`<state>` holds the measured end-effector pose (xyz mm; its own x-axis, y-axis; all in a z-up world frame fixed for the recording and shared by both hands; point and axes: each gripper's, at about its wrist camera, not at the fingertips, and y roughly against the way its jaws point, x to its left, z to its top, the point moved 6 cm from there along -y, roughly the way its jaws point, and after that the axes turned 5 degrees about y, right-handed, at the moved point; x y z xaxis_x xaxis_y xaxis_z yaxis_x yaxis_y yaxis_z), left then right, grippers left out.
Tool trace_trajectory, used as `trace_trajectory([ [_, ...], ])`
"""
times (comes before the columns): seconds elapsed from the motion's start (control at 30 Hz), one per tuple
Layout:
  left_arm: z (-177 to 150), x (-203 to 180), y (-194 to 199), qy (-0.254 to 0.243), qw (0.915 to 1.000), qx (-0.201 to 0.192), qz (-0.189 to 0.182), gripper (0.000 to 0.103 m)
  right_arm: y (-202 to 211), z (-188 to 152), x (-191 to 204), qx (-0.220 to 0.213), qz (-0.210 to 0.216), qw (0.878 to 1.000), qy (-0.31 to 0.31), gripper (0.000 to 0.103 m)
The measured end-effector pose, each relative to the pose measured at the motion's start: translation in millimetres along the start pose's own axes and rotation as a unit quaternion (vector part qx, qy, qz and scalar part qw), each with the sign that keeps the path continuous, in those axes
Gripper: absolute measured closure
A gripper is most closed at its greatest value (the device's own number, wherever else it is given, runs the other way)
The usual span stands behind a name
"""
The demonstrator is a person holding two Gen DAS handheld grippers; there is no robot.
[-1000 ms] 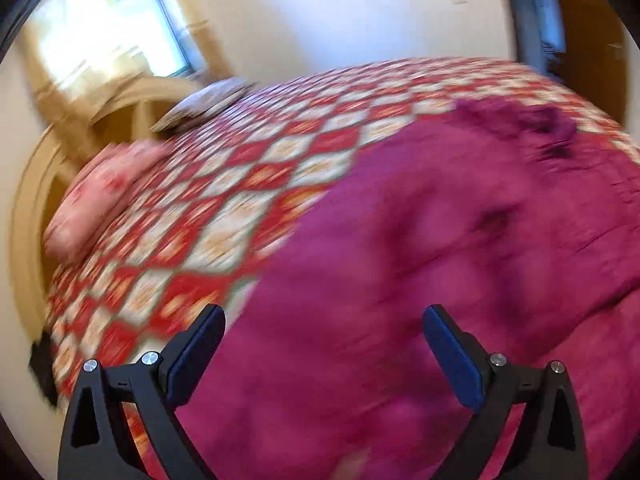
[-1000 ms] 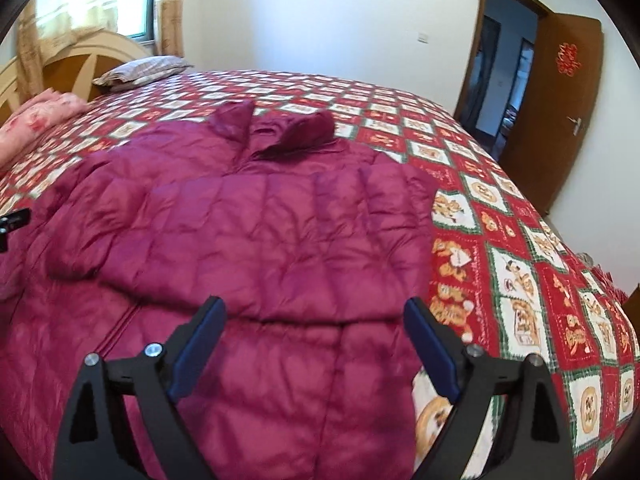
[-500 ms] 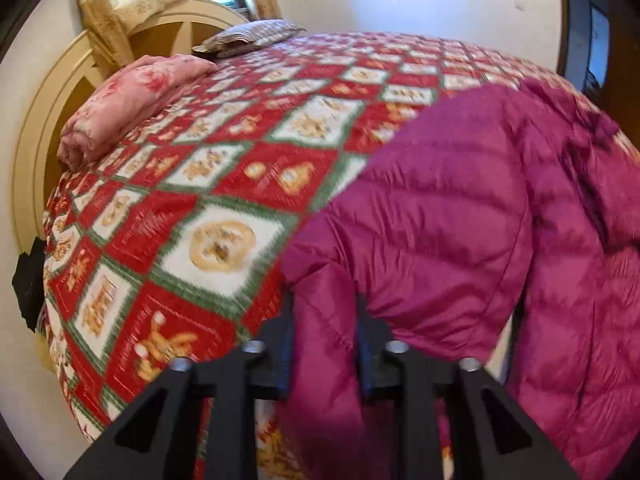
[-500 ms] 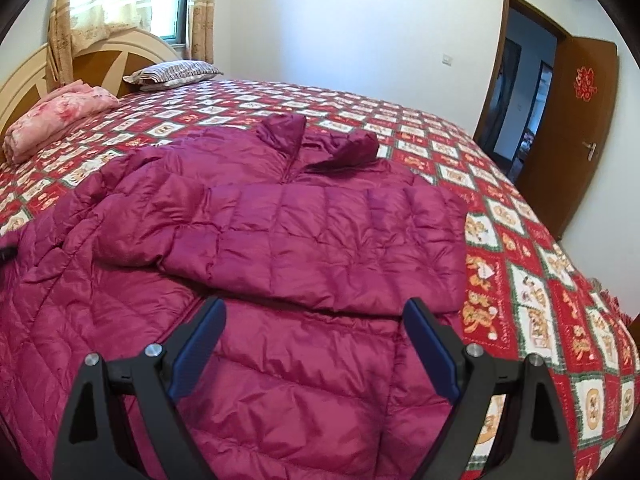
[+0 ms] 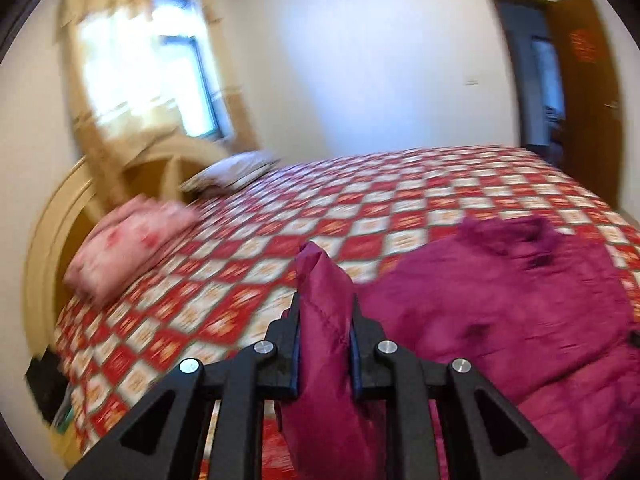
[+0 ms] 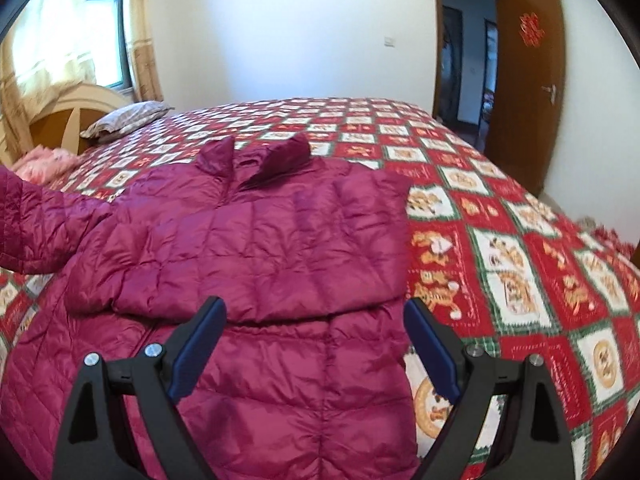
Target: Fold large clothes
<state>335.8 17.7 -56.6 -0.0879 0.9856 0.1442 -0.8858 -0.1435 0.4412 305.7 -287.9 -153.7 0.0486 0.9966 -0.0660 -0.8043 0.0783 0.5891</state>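
- Since half a second ago the left gripper (image 5: 324, 332) has risen off the bed (image 6: 520, 240), carrying the jacket's sleeve (image 5: 320, 288) up with it; a second ago it hung wide open over the cloth, so the pinch and the lift are both new; the right gripper (image 6: 316, 344) has barely shifted.
- Across the bed lies a red, white and green patchwork quilt, with the maroon quilted jacket (image 6: 260, 248) spread over its near half, collar toward the far edge; the flat spread gives room to fold.
- One sleeve seems already folded across the chest, forming a band above the hem; the other, at the left edge of the right wrist view, is raised clear of the quilt, probably to be laid over the front in turn.
- At the headboard (image 6: 60, 116) rest a pink pillow (image 5: 124, 240) and a grey one (image 6: 124, 118), well apart from the jacket.
- The left gripper's jaws are narrow, clamped on the sleeve end, which stands up between them; the right gripper is wide open and holds nothing, hovering over the lower front, likely ready to steady it.
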Motion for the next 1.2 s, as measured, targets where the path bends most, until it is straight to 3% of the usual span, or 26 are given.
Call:
trace_trajectory([
  [0.2, 1, -119, 7, -0.053, 0.9930, -0.017, -0.104, 0.082, 2, -3, -10, 0.003, -0.001, 1.000, -0.010, 0.011],
  [0.3, -4, -149, 6, -0.080, 0.9917, -0.016, -0.099, 0.044, 2, -5, -16, 0.008, 0.002, 1.000, -0.014, 0.011],
  [0.33, -5, -152, 7, -0.080, 0.9920, -0.021, -0.095, 0.024, 2, -6, -17, 0.011, 0.003, 1.000, -0.014, 0.011],
  [0.37, -5, -150, 9, -0.075, 0.9925, -0.033, -0.091, 0.015, 1, -6, -17, 0.013, 0.004, 1.000, -0.014, 0.011],
  [0.5, -6, -125, 6, -0.051, 0.9952, -0.043, -0.071, 0.011, 2, -5, -16, 0.015, 0.009, 1.000, -0.012, 0.010],
  [0.67, -29, -74, -35, -0.022, 0.9997, 0.009, -0.008, 0.011, 4, 5, 4, 0.019, 0.052, 0.998, -0.018, 0.010],
  [0.87, -83, -29, -85, 0.010, 0.9935, 0.092, 0.067, 0.011, -7, 15, 62, 0.064, 0.181, 0.981, -0.014, 0.011],
  [0.93, -101, -22, -98, 0.012, 0.9905, 0.109, 0.083, 0.011, -22, 12, 81, 0.098, 0.203, 0.974, -0.009, 0.020],
  [1.03, -119, -15, -109, 0.016, 0.9876, 0.126, 0.092, 0.011, -43, 0, 100, 0.145, 0.207, 0.967, 0.005, 0.048],
  [1.07, -123, -13, -113, 0.019, 0.9867, 0.133, 0.092, 0.011, -45, -2, 102, 0.153, 0.210, 0.966, 0.006, 0.065],
  [1.1, -126, -11, -115, 0.022, 0.9861, 0.138, 0.090, 0.011, -45, -1, 105, 0.151, 0.214, 0.965, 0.009, 0.077],
  [1.2, -128, -6, -118, 0.032, 0.9856, 0.146, 0.079, 0.011, -29, 12, 104, 0.111, 0.199, 0.973, 0.026, 0.085],
])
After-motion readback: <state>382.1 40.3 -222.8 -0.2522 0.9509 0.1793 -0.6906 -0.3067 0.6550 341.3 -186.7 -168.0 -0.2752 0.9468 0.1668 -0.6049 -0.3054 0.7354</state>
